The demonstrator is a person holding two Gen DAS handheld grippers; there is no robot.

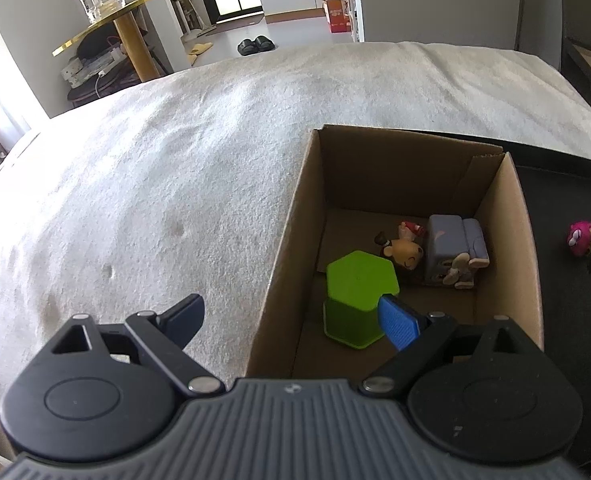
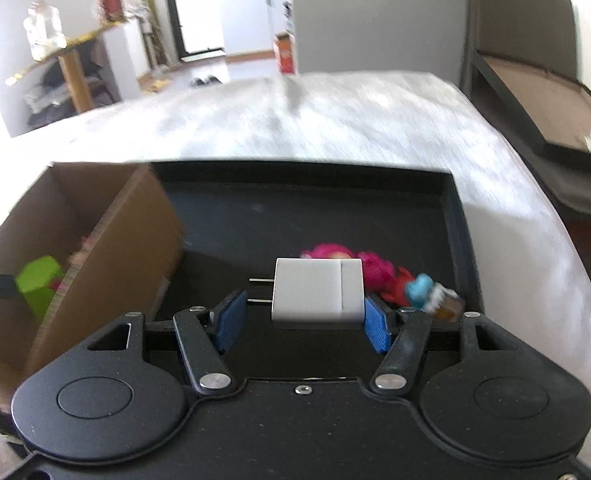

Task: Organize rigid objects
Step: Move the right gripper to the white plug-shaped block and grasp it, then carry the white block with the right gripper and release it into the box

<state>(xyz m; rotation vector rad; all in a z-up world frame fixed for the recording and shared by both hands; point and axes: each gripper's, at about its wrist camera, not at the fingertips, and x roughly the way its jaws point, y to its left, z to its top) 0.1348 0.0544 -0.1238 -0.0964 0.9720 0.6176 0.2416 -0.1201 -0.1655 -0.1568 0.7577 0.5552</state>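
A cardboard box [image 1: 295, 216] stands on the white bed cover and holds a green hexagonal block [image 1: 357, 292], a small figurine [image 1: 405, 252] and a grey toy block [image 1: 453, 250]. My left gripper [image 1: 291, 316] is open and empty, straddling the box's left wall, its right finger by the green block. My right gripper [image 2: 301, 320] hovers over the black tray [image 2: 295, 208] with a white plug adapter [image 2: 317, 294] between its fingers, prongs pointing left. The right pad touches the adapter; the left pad stands clear of it. A pink plush toy [image 2: 355, 266] and a small colourful toy [image 2: 427, 292] lie in the tray behind it.
The box [image 2: 95, 240] stands against the tray's left side. The tray [image 1: 567, 200] and pink toy [image 1: 579, 238] also show in the left wrist view. A gold-edged side table [image 1: 127, 12] with a glass jar stands beyond the bed. A dark shelf unit [image 2: 535, 120] is at the right.
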